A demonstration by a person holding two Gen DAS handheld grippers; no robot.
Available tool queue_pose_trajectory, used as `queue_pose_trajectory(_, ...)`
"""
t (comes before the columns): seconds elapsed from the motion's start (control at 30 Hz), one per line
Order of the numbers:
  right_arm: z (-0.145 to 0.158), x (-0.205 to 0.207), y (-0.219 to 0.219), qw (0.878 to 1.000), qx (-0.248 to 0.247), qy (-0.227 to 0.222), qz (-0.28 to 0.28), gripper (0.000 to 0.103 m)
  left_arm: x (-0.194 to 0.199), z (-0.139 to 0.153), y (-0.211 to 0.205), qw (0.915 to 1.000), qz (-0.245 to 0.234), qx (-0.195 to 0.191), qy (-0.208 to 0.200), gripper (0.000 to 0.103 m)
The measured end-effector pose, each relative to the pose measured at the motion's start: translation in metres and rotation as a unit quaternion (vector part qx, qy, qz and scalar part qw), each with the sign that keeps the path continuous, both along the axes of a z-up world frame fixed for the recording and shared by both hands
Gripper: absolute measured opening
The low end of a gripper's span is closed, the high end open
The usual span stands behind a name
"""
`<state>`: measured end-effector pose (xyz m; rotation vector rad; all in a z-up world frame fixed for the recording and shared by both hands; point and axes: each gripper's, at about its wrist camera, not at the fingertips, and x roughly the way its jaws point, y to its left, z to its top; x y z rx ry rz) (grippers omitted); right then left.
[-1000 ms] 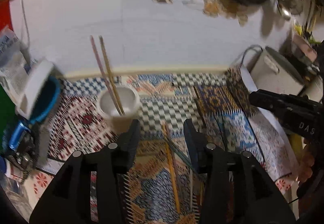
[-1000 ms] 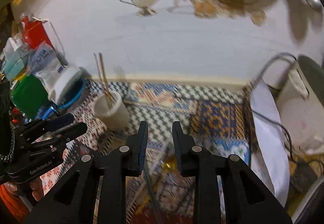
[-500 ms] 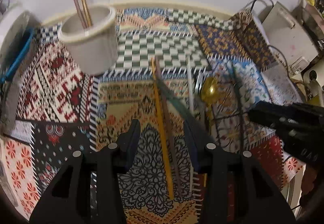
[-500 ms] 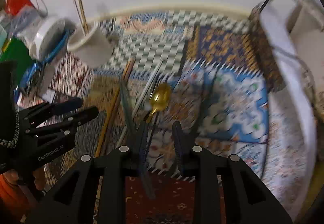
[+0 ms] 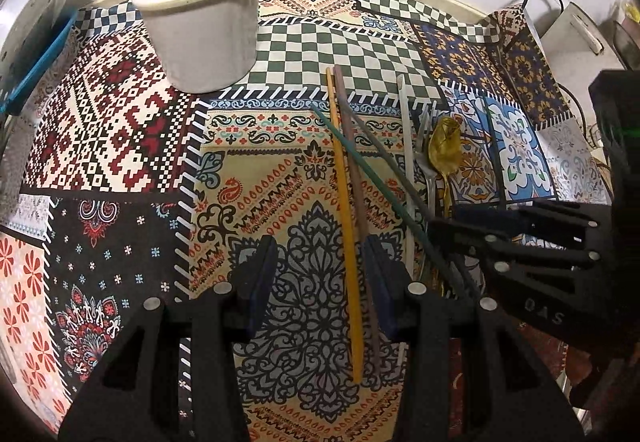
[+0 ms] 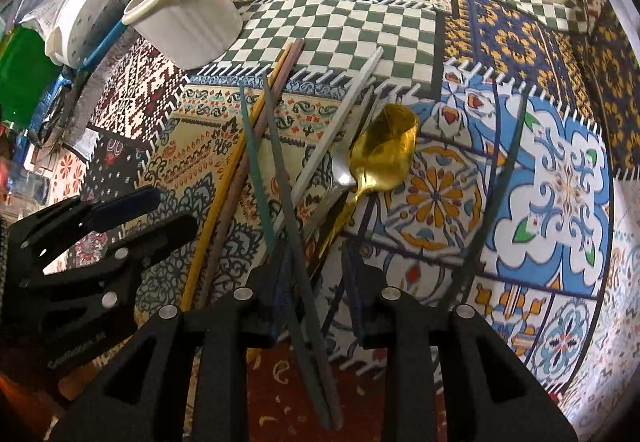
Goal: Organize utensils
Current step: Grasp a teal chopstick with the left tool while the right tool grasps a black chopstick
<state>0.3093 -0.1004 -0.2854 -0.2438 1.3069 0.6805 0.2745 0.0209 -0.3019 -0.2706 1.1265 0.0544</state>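
A white cup with two chopsticks standing in it sits at the back left; it also shows in the right wrist view. Loose utensils lie on the patterned cloth: a yellow chopstick and a mauve chopstick side by side, green and grey chopsticks crossing them, a white chopstick, a silver fork and a gold spoon. My left gripper is open, low over the yellow and mauve pair. My right gripper is open over the green and grey chopsticks and the spoon handle.
A white round container with a blue handle, a green item and clutter crowd the left edge. Two dark chopsticks lie apart on the blue tile pattern. A white appliance with a cable stands at the back right, against the wall.
Both grippers have tilted down and moved in close over the utensil pile; the cup now sits nearer in view. Both stay open.
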Motion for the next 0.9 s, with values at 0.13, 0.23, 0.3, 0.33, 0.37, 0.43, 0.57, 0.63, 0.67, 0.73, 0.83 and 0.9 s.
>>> queue_pose_trajectory(0.13, 0.000, -0.002, 0.010, 0.999, -0.012, -0.017, 0.025, 0.024, -0.001, -0.001, 0.002, 1.0000, 0.004, -0.008, 0.001, 0.043)
queue_pose_trajectory(0.23, -0.001, -0.002, 0.014, 0.999, -0.016, -0.027, 0.034, 0.016, -0.002, 0.000, 0.003, 0.9998, 0.007, -0.019, 0.001, 0.043)
queue_pose_trajectory(0.3, -0.003, 0.001, 0.014, 0.999, -0.003, -0.012, 0.034, 0.010, 0.000, 0.001, 0.002, 0.9996, 0.008, -0.028, 0.001, 0.043)
queue_pose_trajectory(0.33, -0.003, 0.002, 0.013, 1.000, 0.000, -0.008, 0.029, 0.008, 0.002, 0.002, 0.000, 0.9995, 0.007, -0.032, 0.001, 0.043)
queue_pose_trajectory(0.37, -0.002, 0.002, 0.012, 1.000, 0.000, -0.010, 0.026, 0.007, 0.004, 0.003, -0.002, 0.9994, 0.005, -0.035, 0.002, 0.043)
queue_pose_trajectory(0.43, 0.002, 0.001, 0.007, 1.000, 0.007, -0.015, 0.021, 0.006, 0.008, 0.004, -0.007, 0.9992, 0.002, -0.039, 0.003, 0.043)
queue_pose_trajectory(0.57, 0.015, 0.001, -0.012, 0.999, 0.025, -0.019, 0.002, 0.006, 0.018, 0.003, -0.021, 0.9986, -0.011, -0.051, 0.008, 0.037)
queue_pose_trajectory(0.63, 0.020, 0.003, -0.023, 0.999, 0.032, -0.022, -0.009, 0.006, 0.022, -0.001, -0.025, 0.9979, -0.014, -0.062, 0.016, 0.031)
queue_pose_trajectory(0.67, 0.023, 0.004, -0.029, 0.999, 0.037, -0.023, -0.016, 0.006, 0.026, -0.004, -0.027, 0.9972, -0.014, -0.070, 0.023, 0.028)
queue_pose_trajectory(0.73, 0.027, 0.004, -0.038, 0.998, 0.043, -0.026, -0.026, 0.006, 0.031, -0.009, -0.027, 0.9958, -0.013, -0.085, 0.032, 0.025)
queue_pose_trajectory(0.83, 0.032, 0.005, -0.048, 0.997, 0.051, -0.030, -0.039, 0.006, 0.041, -0.015, -0.028, 0.9943, -0.007, -0.098, 0.043, 0.024)
queue_pose_trajectory(0.9, 0.034, 0.004, -0.051, 0.997, 0.057, -0.030, -0.047, 0.006, 0.047, -0.016, -0.028, 0.9944, -0.002, -0.096, 0.044, 0.023)
